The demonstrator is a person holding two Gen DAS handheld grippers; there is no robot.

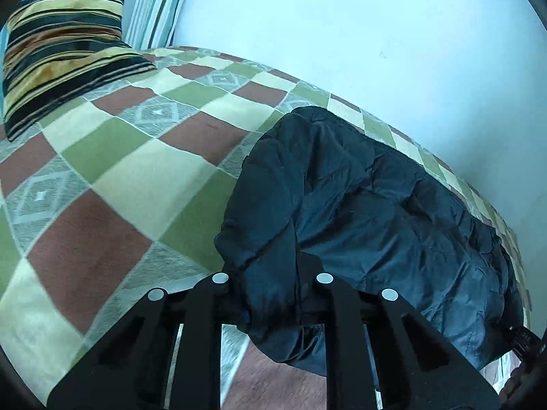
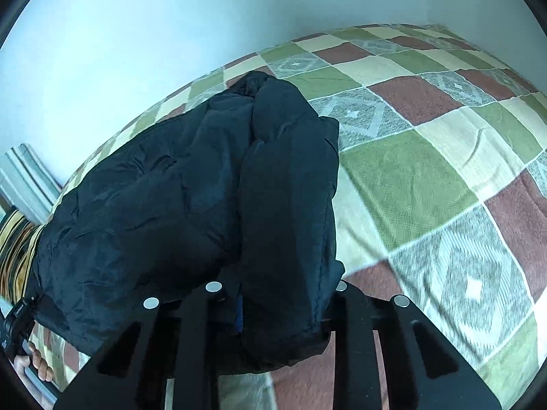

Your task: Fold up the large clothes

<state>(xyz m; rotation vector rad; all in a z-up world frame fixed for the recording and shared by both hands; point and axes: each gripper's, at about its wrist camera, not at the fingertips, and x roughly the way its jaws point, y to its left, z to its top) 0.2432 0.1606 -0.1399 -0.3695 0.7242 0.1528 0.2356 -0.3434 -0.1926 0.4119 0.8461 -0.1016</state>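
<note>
While the dark puffy jacket [image 1: 359, 205] lies on the checked bed [image 1: 112, 171] along its far edge by the wall, the left gripper [image 1: 273, 294] has its jaws nearly closed, pinching the near edge of the jacket. The right gripper [image 2: 277, 307] does the same, its jaws squeezed on a thick fold. A striped pillow [image 1: 61, 54] sits at the bed's far corner.
</note>
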